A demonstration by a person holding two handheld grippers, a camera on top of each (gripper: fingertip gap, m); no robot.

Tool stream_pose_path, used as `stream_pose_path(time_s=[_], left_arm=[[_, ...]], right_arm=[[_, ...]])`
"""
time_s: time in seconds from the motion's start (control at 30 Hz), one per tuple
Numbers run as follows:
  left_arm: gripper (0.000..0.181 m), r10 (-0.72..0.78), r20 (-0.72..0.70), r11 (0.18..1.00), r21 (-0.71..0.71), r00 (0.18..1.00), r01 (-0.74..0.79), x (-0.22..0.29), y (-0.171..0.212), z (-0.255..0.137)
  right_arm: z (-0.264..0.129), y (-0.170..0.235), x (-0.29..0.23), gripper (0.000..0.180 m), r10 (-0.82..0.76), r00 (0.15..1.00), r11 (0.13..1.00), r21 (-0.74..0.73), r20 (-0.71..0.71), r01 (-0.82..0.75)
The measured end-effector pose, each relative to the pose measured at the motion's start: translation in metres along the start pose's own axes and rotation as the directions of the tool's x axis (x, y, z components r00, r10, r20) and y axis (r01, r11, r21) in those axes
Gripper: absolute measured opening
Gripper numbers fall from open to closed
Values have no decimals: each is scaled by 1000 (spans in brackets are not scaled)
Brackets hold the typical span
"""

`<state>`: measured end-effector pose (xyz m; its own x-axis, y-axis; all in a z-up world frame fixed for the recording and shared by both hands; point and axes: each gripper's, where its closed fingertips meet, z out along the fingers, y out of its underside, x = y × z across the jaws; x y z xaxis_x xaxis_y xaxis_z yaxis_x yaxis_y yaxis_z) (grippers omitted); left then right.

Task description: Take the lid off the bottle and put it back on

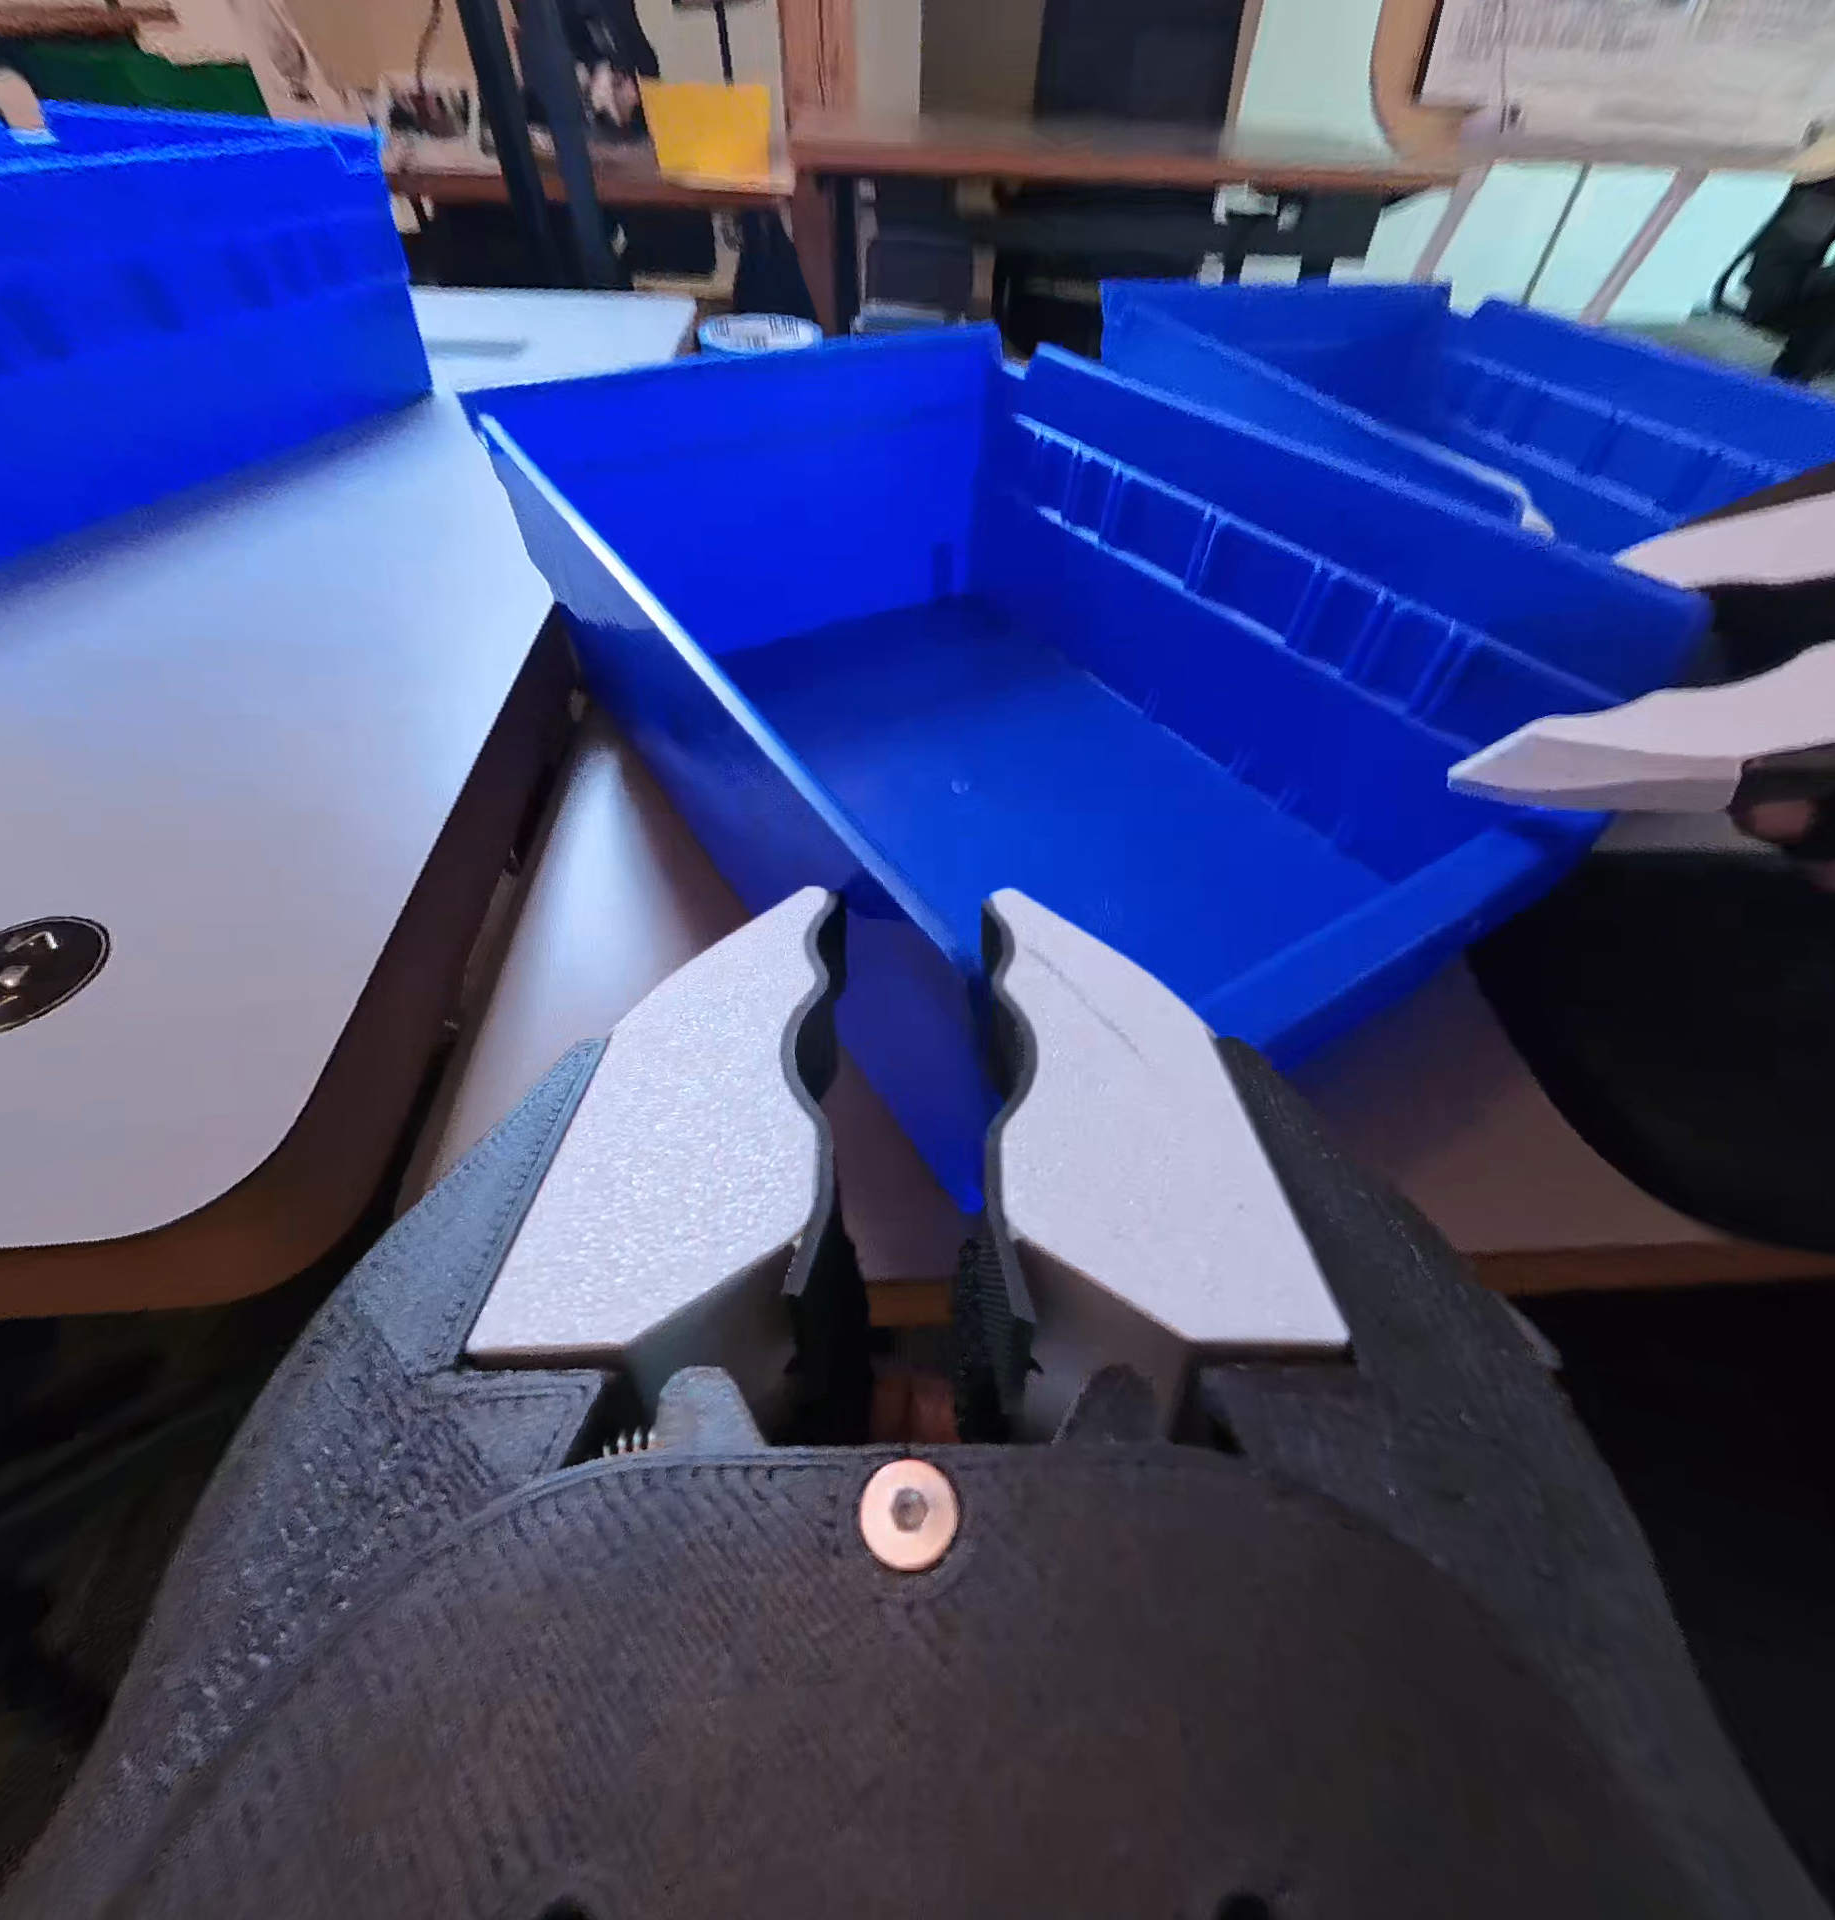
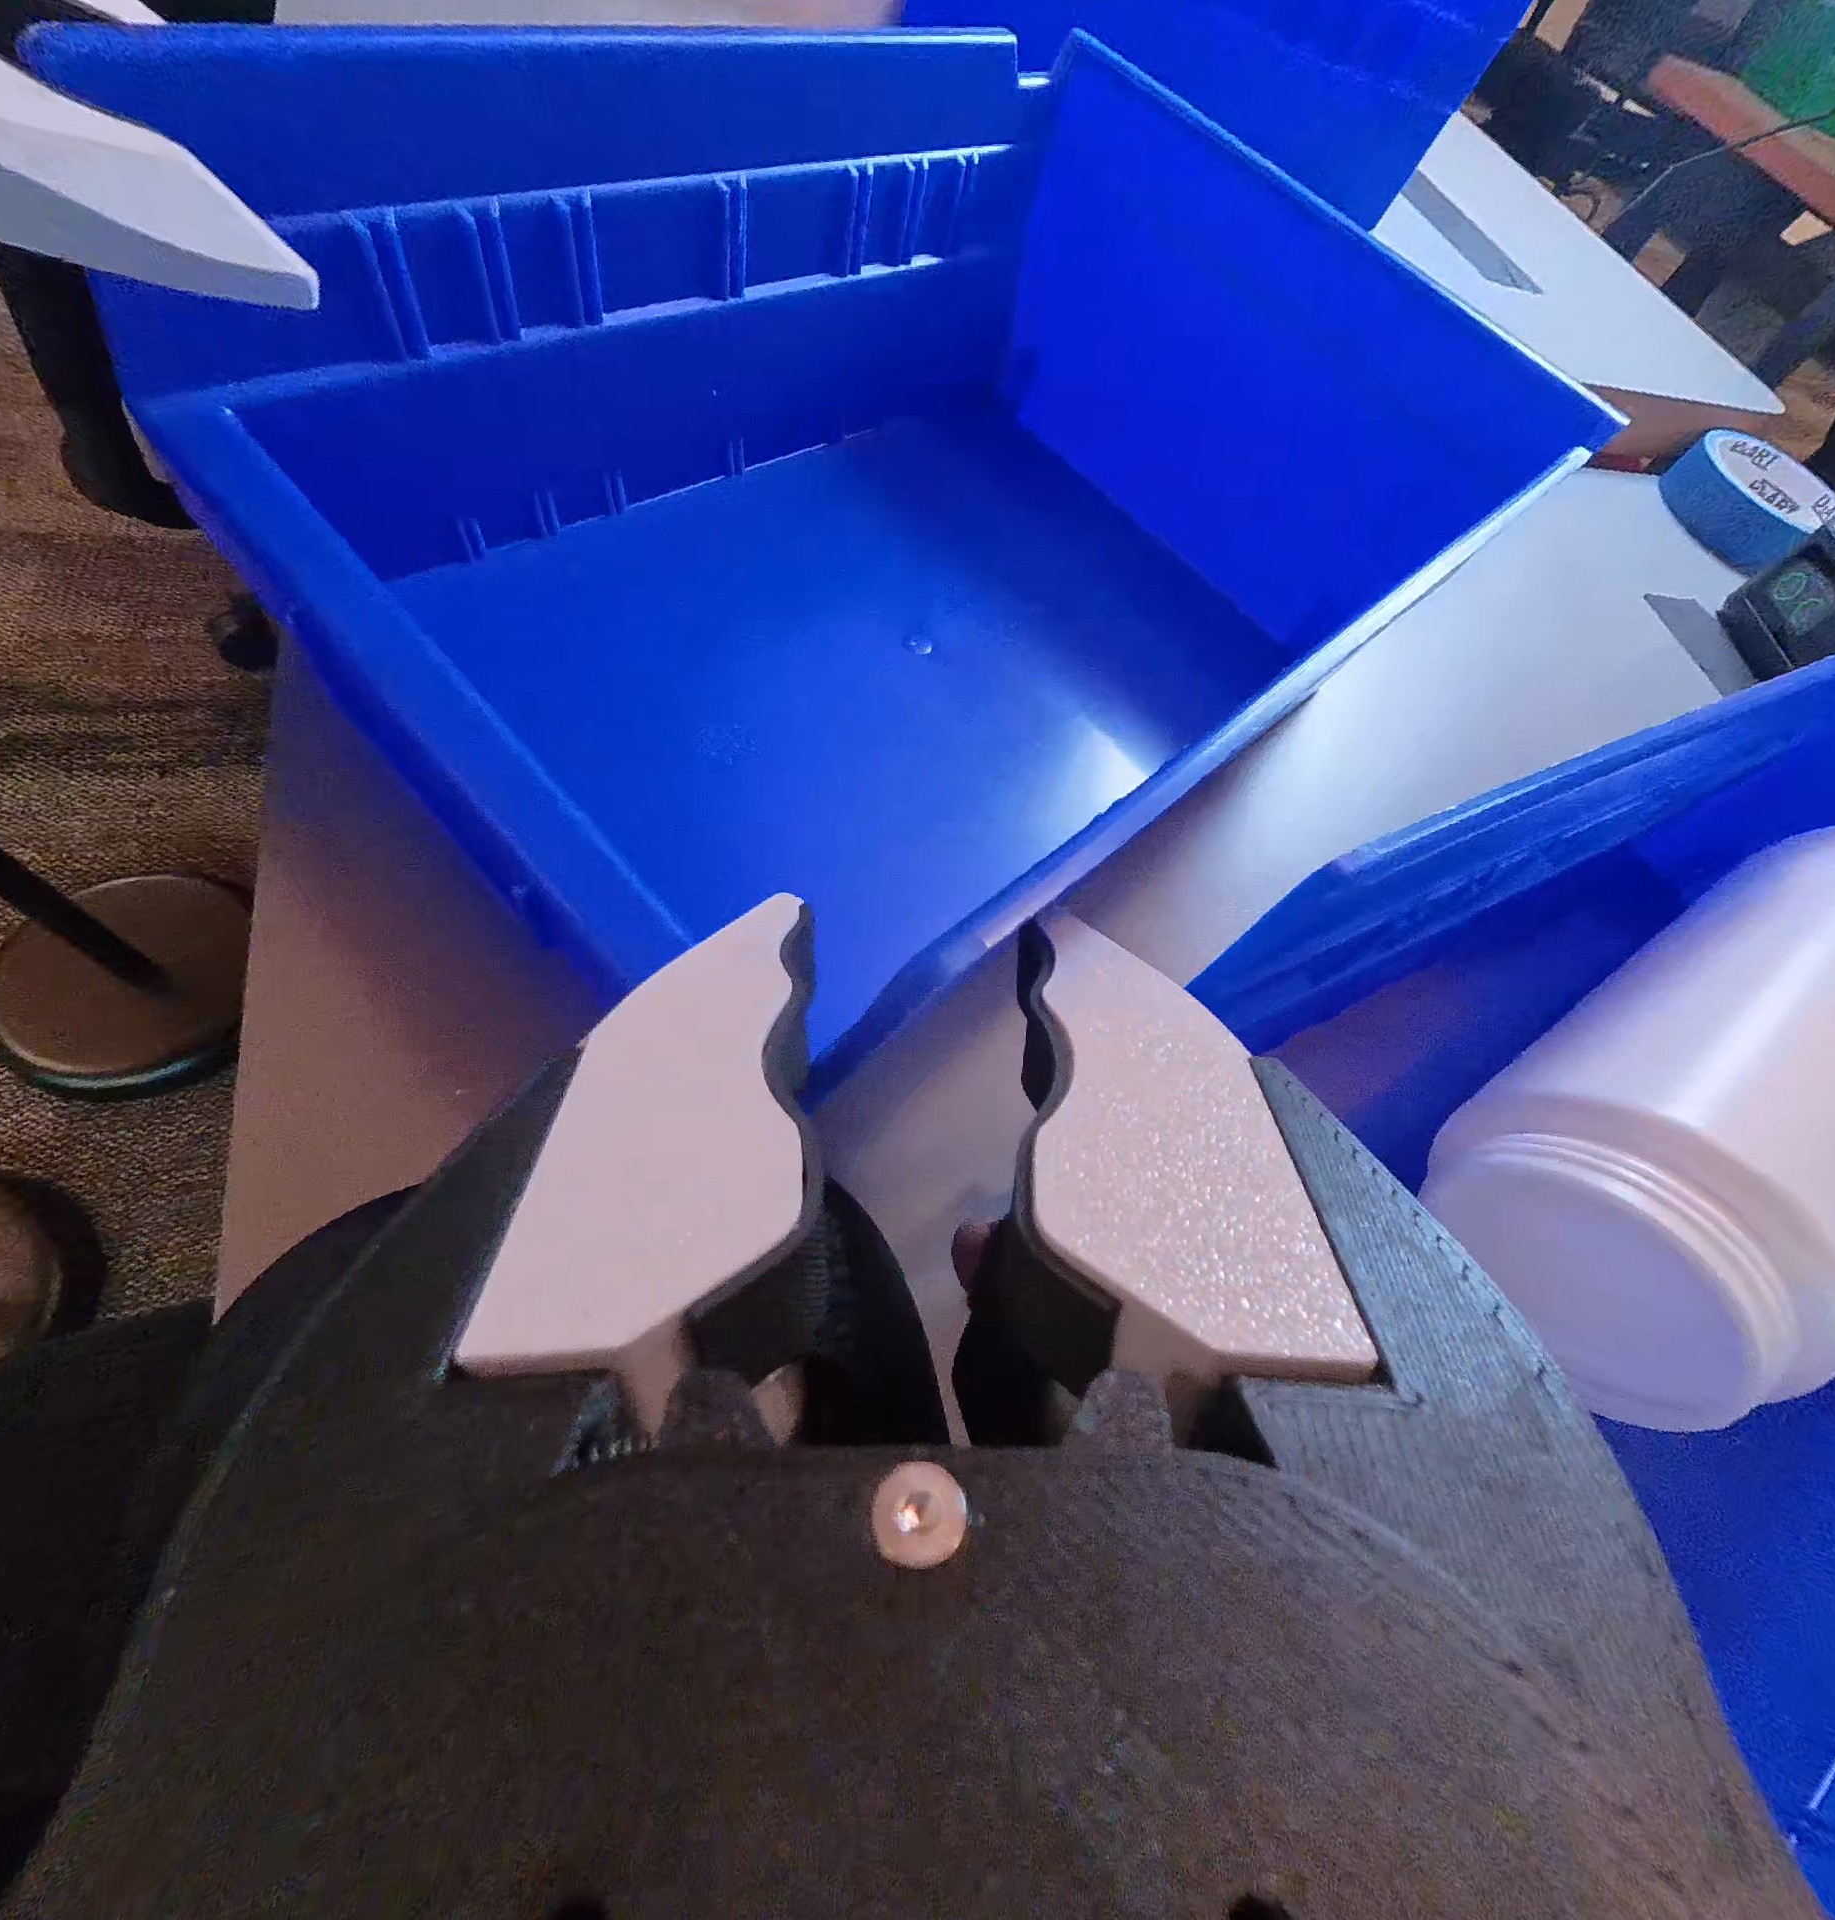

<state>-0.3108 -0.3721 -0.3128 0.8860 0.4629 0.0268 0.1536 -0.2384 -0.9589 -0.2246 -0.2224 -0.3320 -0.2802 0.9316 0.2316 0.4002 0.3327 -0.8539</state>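
Right gripper and left gripper gape empty; bottle lies right

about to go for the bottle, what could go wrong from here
1. The white bottle lies on its side in the blue bin at right, so it may roll when pinched.
2. It sits beside the right claw, not between the fingers; swinging over could knock that bin's wall.
3. Both claws, including the left claw, hang over the empty bin, so they could collide.
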Motion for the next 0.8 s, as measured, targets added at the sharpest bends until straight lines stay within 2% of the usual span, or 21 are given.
stream_pose_path(time_s=[0.07, 0.17, 0.23, 0.37, 0.47, 0.53, 0.63, 0.7, 0.8], left_arm=[[20, 5, 51, 998, 61, 999, -8, -2, -4, 4], [11, 209, 253, 971, 63, 945, -231, -5, -11, 0], [11, 307, 314, 939, 52, 899, -339, -1, -23, -7], [11, 230, 351, 903, 271, 908, -334, 16, -70, -32], [10, 205, 397, 821, 428, 895, -378, 39, -116, -56], [13, 206, 361, 758, 528, 909, -382, 67, -147, -64], [14, 259, 276, 683, 626, 926, -377, 122, -183, -53], [15, 300, 208, 645, 675, 931, -359, 164, -198, -34], [16, 358, 51, 633, 721, 932, -282, 236, -211, 4]], right_arm=[[0, -1, 5, 34, -17, 999, 1000, 7, -46, 17], [-4, -10, 8, 30, -49, 995, 997, 60, -93, 54], [-14, -22, 13, 27, -75, 987, 989, 113, -142, 91], [-39, -52, 22, 24, -87, 975, 960, 244, -205, 137], [-73, -80, 30, 24, -124, 943, 917, 328, -310, 229], [-106, -93, 43, 24, -127, 916, 889, 366, -381, 276], [-169, -96, 73, 23, -94, 859, 863, 389, -504, 323], [-213, -82, 97, 22, -58, 808, 868, 371, -586, 331], [-281, -42, 131, 21, -10, 718, 900, 307, -696, 311]])
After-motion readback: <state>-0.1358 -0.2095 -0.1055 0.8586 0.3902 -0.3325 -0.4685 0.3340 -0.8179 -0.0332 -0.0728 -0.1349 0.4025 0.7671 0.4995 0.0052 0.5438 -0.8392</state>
